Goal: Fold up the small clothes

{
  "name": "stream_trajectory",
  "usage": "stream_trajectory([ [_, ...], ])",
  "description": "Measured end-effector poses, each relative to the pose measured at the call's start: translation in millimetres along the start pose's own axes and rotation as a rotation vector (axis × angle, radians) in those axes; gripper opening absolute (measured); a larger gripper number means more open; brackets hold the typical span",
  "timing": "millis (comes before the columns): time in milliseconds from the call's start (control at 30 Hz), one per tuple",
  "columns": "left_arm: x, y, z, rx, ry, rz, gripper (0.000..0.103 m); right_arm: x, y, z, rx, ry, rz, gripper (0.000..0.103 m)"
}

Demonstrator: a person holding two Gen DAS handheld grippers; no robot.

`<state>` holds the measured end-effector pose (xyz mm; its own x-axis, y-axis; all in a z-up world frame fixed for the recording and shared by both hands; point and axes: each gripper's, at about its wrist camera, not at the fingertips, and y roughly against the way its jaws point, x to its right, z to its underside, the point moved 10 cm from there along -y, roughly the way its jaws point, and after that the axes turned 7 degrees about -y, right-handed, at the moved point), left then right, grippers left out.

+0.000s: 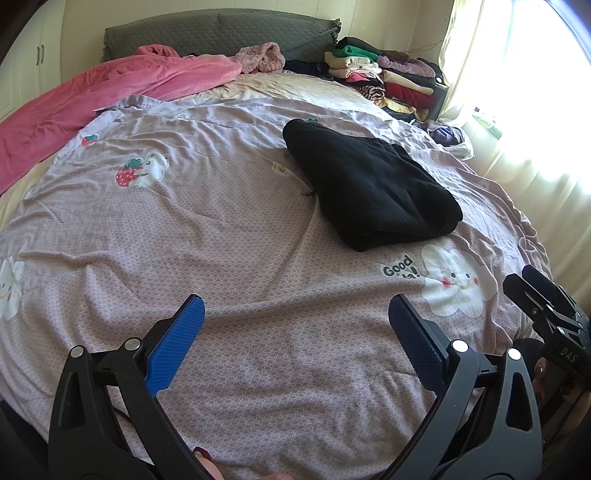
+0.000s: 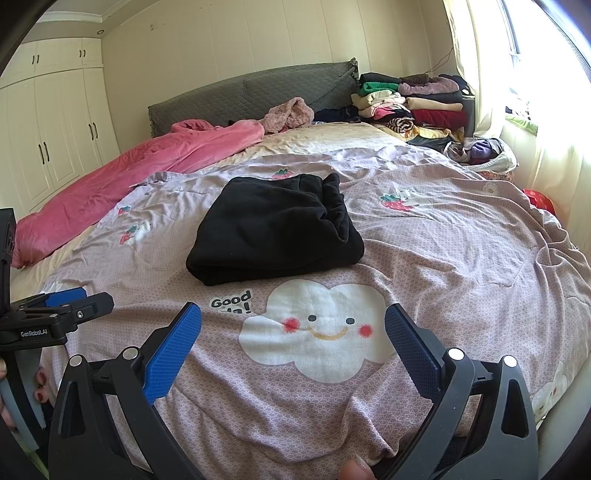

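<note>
A black garment point(image 1: 365, 188) lies folded in a thick bundle on the lilac printed bedsheet point(image 1: 221, 240); it also shows in the right wrist view point(image 2: 273, 229). My left gripper point(image 1: 295, 317) is open and empty, hovering over bare sheet near the bed's front, short of the garment and to its left. My right gripper point(image 2: 293, 325) is open and empty above the white cloud print point(image 2: 314, 332), just in front of the garment. The right gripper's body shows at the right edge of the left wrist view point(image 1: 546, 310), and the left gripper shows at the left edge of the right wrist view point(image 2: 59, 310).
A pink blanket point(image 1: 110, 88) lies along the bed's left side. Stacks of folded clothes point(image 1: 384, 77) sit at the far right corner by the grey headboard point(image 1: 221, 33). A pink fluffy item point(image 2: 288, 112) lies near the headboard. A curtained window point(image 2: 535, 92) is at right, white wardrobes point(image 2: 48, 129) at left.
</note>
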<state>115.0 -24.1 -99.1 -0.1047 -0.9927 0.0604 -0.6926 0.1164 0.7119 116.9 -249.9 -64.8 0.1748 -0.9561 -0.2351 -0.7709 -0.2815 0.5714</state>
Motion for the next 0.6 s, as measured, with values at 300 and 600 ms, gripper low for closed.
stream_trajectory([
  [300,-1.1,1.2,0.2,0.001,0.004,-0.001,0.093,0.1,0.1,0.0,0.001,0.001,0.001,0.099],
  [600,-3.6,2.1,0.5,-0.003,0.005,-0.001,0.093,0.2,1.0,-1.7,0.000,0.001,0.002,0.099],
])
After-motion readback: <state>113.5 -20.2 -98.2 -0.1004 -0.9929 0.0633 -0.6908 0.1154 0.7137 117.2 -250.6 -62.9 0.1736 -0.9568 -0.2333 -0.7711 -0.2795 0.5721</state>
